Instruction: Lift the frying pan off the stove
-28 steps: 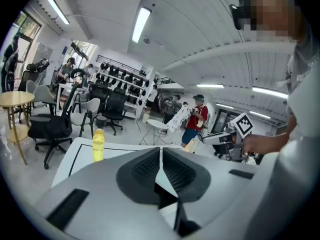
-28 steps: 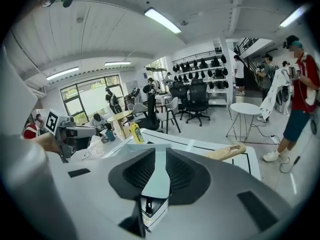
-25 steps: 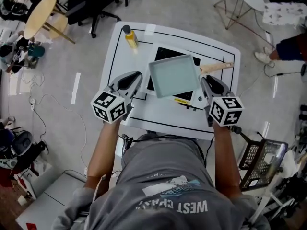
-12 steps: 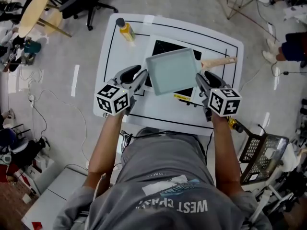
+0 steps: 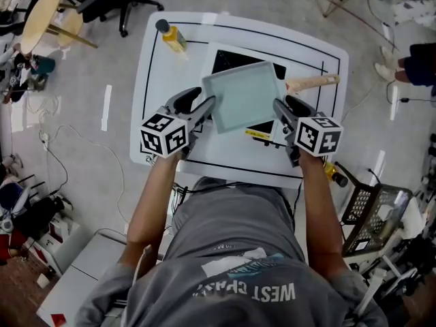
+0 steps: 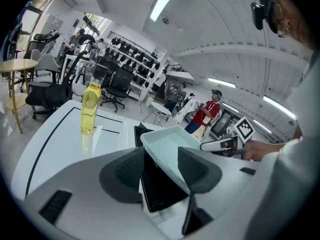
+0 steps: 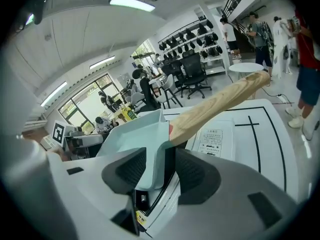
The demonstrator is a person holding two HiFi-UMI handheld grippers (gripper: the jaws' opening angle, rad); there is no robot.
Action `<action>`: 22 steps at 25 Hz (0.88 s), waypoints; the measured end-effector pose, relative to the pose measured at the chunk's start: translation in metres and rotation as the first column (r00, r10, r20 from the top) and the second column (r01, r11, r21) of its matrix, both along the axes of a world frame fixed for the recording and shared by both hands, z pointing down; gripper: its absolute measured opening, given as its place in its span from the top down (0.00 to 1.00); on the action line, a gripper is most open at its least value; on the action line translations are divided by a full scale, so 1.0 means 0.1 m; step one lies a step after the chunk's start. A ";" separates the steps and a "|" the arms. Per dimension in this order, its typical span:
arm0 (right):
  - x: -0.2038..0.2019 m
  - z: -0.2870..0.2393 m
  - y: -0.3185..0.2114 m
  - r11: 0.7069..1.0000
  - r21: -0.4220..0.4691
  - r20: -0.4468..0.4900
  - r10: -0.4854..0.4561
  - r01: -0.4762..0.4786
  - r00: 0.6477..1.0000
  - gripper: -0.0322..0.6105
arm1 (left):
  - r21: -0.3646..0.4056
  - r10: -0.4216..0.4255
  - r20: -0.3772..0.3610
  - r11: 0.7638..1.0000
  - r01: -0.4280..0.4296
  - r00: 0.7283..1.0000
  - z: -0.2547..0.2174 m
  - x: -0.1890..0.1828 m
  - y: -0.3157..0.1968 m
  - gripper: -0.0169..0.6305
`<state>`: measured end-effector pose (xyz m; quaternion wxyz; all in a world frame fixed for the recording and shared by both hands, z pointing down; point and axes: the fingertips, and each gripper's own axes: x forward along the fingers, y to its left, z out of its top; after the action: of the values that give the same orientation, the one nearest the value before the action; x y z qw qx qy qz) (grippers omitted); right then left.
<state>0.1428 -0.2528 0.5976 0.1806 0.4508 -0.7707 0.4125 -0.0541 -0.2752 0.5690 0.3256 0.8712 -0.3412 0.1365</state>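
Note:
A square pale-teal frying pan [image 5: 242, 95] sits skewed over the black glass of a white stove [image 5: 262, 133] on the white table; its wooden handle [image 5: 313, 83] points right. My left gripper [image 5: 197, 107] is at the pan's near-left edge. Its jaws are opening, with the pan's rim [image 6: 170, 144] between them and a gap at the pads. My right gripper [image 5: 286, 109] is at the near-right corner by the handle [image 7: 220, 106]. Its jaws are opening too, with the pan's corner [image 7: 135, 139] standing loose between them.
A yellow bottle [image 5: 170, 38] stands at the table's far-left corner. A black line frames the tabletop [image 5: 160, 114]. Office chairs and a round wooden table [image 5: 41, 16] stand on the floor to the left, a wire basket [image 5: 371, 210] at the right.
Both grippers have edged forward and inward along the pan's near corners, and their jaws have spread apart. The pan stays over the stove.

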 end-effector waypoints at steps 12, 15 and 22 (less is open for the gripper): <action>-0.08 0.09 -0.04 1.000 -0.013 0.001 -0.009 0.009 1.000 0.79 | -0.039 0.008 0.029 0.999 -0.007 1.000 0.16 0.12 0.00 0.69; -0.08 0.09 -0.04 1.000 -0.015 0.001 -0.003 0.003 1.000 0.82 | -0.039 0.000 0.035 0.999 0.002 0.999 0.17 0.13 -0.01 0.71; -0.09 0.10 -0.02 1.000 -0.020 -0.021 -0.008 0.008 1.000 0.85 | -0.053 -0.037 0.030 0.998 0.039 0.999 0.16 0.11 -0.04 0.75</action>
<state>0.1337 -0.2552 0.6076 0.1949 0.4503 -0.7664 0.4146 -0.0431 -0.2791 0.5854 0.3461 0.8534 -0.3587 0.1521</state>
